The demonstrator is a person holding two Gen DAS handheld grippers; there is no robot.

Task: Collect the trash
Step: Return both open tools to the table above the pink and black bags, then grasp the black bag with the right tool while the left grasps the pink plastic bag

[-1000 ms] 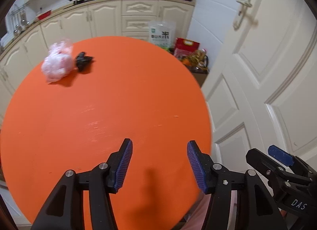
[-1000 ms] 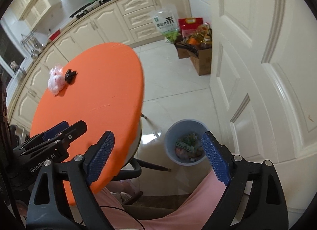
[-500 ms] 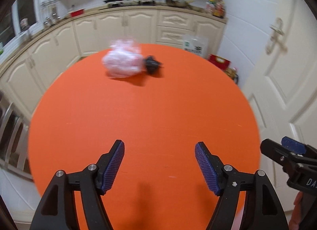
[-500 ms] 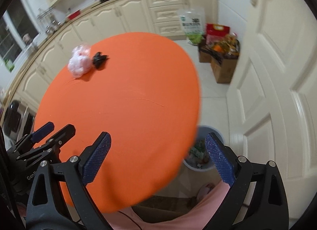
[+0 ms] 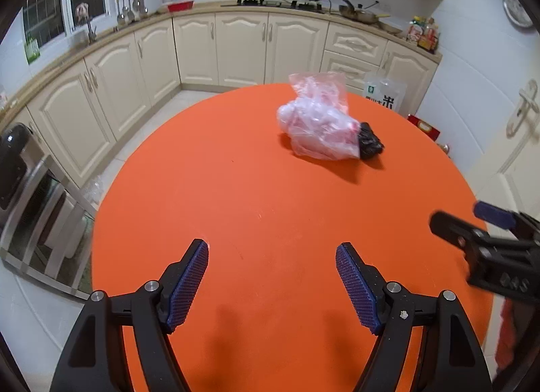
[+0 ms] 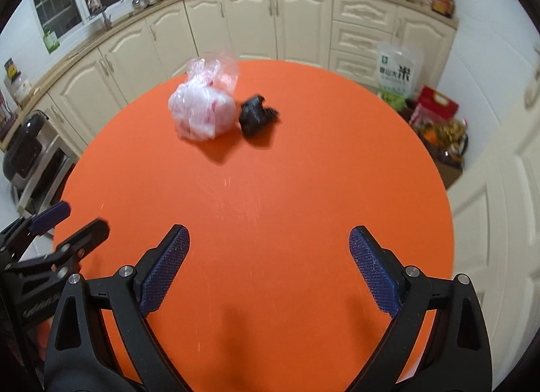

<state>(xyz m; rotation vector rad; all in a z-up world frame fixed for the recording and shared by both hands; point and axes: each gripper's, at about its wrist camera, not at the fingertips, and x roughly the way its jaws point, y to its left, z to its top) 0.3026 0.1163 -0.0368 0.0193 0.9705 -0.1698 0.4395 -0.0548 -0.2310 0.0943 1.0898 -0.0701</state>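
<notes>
The round orange worktop (image 6: 303, 189) spreads ahead of both tools, and that reach is the first risk: the trash lies at the far side, well beyond the fingertips, so a stretch across could end in a nudge, not a grasp. The crumpled clear plastic bag (image 6: 202, 111) sits ahead and to the left of the right hand-held gripper (image 6: 270, 257), ahead and to the right of the left hand-held gripper (image 5: 271, 277). It looks loose and slippery; the pads may catch only a thin fold and let the bundle sag or spill. Both grippers stand wide with nothing between the jaws, and the left one's jaws have just been opening. The small black wad (image 6: 257, 115) lies just beside the bag, perhaps touching it, so closing on one could shove the other toward the far edge and onto the floor
</notes>
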